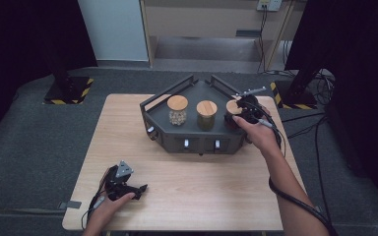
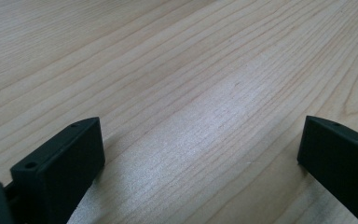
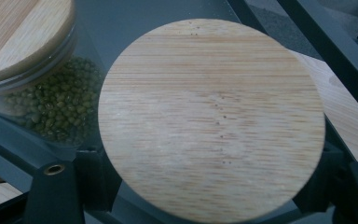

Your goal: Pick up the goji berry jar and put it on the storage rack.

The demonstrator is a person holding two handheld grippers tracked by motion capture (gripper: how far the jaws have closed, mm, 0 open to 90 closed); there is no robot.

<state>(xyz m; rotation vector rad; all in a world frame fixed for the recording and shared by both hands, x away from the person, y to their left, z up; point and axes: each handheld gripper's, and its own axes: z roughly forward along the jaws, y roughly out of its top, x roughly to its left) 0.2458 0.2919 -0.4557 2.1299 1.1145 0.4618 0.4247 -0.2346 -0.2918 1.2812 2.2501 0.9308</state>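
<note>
Jar (image 1: pixel 234 114), the rightmost of three in the rack (image 1: pixel 197 138), is seen right of centre in the high view, partly covered by the right gripper (image 1: pixel 239 114). It is gripped below its wooden lid (image 3: pixel 212 119) by that gripper, whose jaws are closed on it from both sides; in the right gripper view the jaws are seen at the lower left and lower right corners, with the lid spanning the centre of the frame between them. Whether the jar is lifted off the rack floor cannot be told.

A second jar (image 3: pixel 51 107) (filled with green beans) is shown at the upper left of the right gripper view, just beside the gripped one. In the high view this bean jar (image 1: pixel 206 115) is placed in the middle of the rack, and a third jar (image 1: pixel 177 110) with pale contents is placed to its left. All three are capped with round wooden lids.

The rack is a dark, angular frame set on the upper middle of the wooden table (image 1: pixel 142 172).

The left gripper (image 1: pixel 142 188) is rested on the table at the lower left of the high view, well apart from the rack. Its jaws are held wide apart, and nothing is held between them; bare tabletop (image 2: pixel 191 93) is seen in the gap.
</note>
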